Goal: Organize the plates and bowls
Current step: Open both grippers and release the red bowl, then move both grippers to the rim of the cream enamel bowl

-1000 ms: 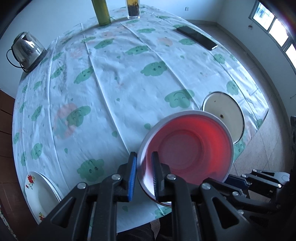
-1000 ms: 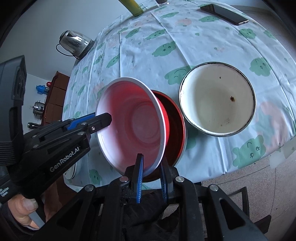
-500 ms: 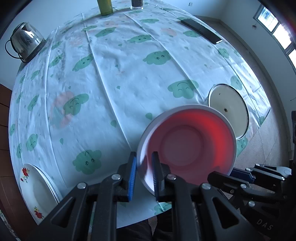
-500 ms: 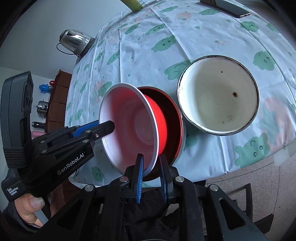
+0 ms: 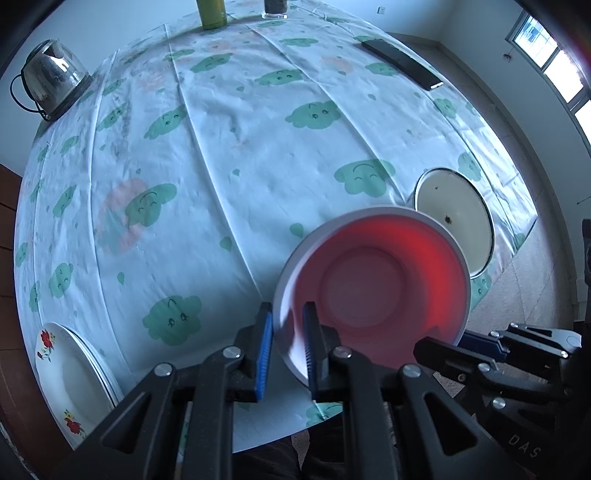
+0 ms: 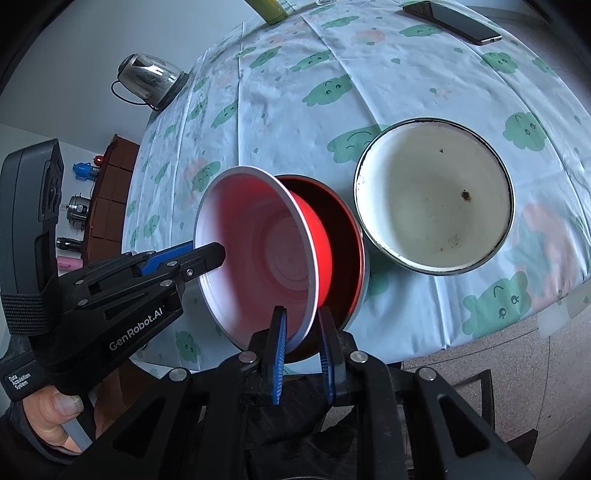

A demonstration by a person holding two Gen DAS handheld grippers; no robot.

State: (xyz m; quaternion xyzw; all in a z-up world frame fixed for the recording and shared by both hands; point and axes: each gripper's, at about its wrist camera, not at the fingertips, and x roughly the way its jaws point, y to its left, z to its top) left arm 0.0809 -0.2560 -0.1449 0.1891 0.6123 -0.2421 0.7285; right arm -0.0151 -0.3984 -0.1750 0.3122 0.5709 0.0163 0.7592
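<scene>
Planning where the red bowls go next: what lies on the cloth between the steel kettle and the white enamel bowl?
Nothing but bare cloud-print tablecloth lies between the steel kettle and the white enamel bowl; the left wrist view shows it.

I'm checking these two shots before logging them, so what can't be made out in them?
- Right wrist view: the red bowl covers much of the dark red bowl behind it.
- Left wrist view: the flowered plate is cut by the table edge.
- Both views: the yellow-green bottle is cropped at the top.
- Left wrist view: the right claw tips are hidden behind the red bowl.
</scene>
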